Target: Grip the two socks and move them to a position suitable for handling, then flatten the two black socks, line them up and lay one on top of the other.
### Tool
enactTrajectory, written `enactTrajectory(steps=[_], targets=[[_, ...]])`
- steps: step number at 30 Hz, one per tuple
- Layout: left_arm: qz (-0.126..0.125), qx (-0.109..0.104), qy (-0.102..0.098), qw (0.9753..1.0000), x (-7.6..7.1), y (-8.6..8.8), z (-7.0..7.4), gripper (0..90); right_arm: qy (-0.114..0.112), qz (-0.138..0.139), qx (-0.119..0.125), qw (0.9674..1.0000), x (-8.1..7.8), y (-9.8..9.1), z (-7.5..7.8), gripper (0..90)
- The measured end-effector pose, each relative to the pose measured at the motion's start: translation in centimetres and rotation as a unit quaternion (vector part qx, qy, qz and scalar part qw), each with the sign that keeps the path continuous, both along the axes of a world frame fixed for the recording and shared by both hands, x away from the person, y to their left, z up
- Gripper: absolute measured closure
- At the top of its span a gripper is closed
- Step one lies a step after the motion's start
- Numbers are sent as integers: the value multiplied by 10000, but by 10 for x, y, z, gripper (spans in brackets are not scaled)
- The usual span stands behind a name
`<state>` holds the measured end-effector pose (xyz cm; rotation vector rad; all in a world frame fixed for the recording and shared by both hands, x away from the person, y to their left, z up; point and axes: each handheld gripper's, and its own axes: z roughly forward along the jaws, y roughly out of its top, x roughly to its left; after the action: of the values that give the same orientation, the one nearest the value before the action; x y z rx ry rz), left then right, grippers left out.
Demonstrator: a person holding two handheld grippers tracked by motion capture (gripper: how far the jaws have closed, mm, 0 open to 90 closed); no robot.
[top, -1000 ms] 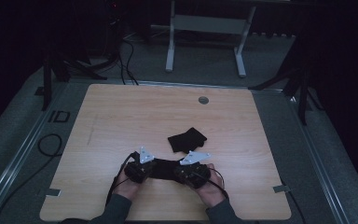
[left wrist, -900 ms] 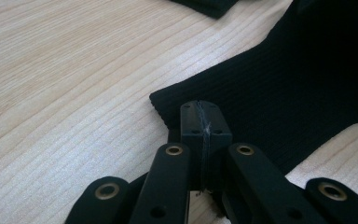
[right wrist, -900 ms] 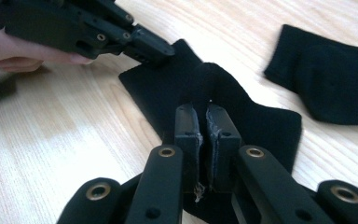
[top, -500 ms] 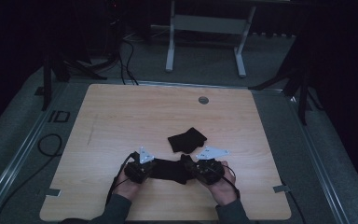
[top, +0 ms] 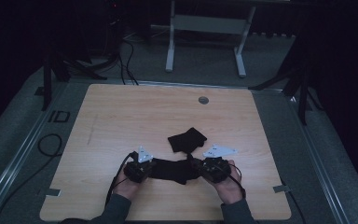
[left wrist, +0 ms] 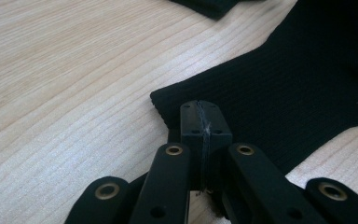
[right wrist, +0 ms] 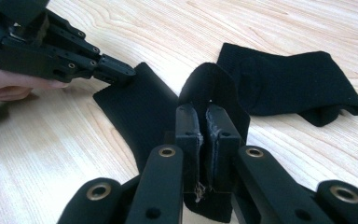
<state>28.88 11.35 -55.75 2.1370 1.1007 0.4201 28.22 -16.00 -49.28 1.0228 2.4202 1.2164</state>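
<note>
A black sock (top: pixel 170 170) lies stretched across the near middle of the wooden bench (top: pixel 121 121), between both grippers. The left hand-held gripper (left wrist: pixel 200 122) is clamped on one end of it; the right hand-held gripper (right wrist: pixel 204 123) pinches the other end, which folds up over its jaws. A second black sock (top: pixel 186 140) lies just beyond. "ID" (top: pixel 58 116) is marked beside the bench's left edge.

I'm seeing a matt, ribbed knit sock (right wrist: pixel 140 116) lying on a smooth, pale wood-grain worktop (top: pixel 135 116).
</note>
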Motion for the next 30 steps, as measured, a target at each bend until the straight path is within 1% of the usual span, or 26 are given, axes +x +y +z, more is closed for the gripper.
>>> enactTrajectory(steps=[3, 16, 21, 25, 30], targets=[[-10, 69, -39, 10000, -1, -1, 0, 900, 15, -51, 23, 10000, 1, -3, 0, 846], [-27, 89, -30, 10000, -1, -1, 0, 900, 68, -298, 81, 9995, 7, -23, -1, 845], [-25, 80, -32, 10000, -1, -1, 0, 900, 58, -512, -103, 9986, 10, -32, -4, 844], [-24, 70, -32, 10000, -1, 0, 0, 900, 183, -622, -113, 9978, 14, -40, -8, 843], [-37, 70, -29, 10000, -1, 0, 0, 900, 251, -725, -118, 9970, 16, -49, -9, 830]])
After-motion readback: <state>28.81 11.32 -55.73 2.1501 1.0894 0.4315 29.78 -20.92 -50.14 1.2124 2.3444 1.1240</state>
